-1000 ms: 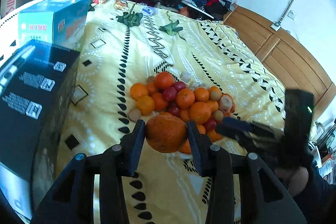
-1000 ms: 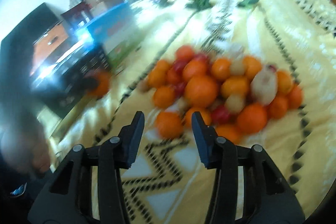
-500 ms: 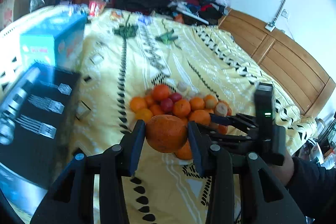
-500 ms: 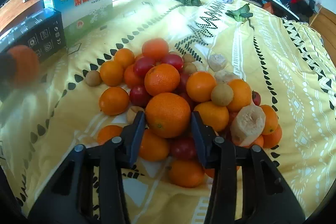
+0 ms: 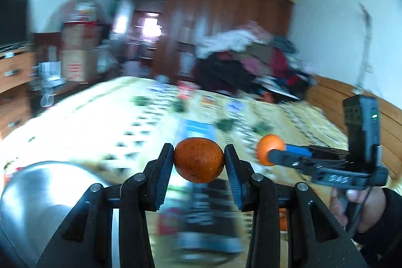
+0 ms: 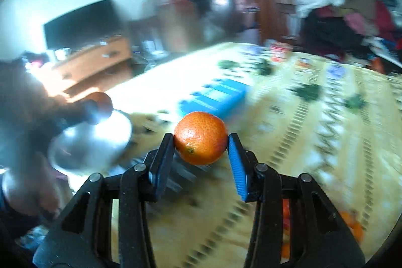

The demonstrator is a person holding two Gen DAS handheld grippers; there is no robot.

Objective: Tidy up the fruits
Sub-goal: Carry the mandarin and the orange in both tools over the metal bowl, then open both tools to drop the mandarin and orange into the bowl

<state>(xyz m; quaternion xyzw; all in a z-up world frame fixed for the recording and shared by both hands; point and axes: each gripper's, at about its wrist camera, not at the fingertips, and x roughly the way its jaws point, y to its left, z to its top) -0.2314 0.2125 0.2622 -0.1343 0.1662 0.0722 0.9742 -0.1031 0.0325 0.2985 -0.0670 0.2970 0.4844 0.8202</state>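
Both grippers have lifted off the fruit pile. Left gripper (image 5: 199, 162), at lower centre, clamps a dark orange (image 5: 199, 159); right gripper (image 6: 201, 141) now pinches a bright orange (image 6: 200, 138). Steel bowl (image 5: 47, 195) sits lower left, blue box (image 6: 213, 97) beyond on the yellow bedspread (image 6: 314, 132).

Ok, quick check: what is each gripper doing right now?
Left gripper: closed on a dark orange.
Right gripper: closed on a bright orange.
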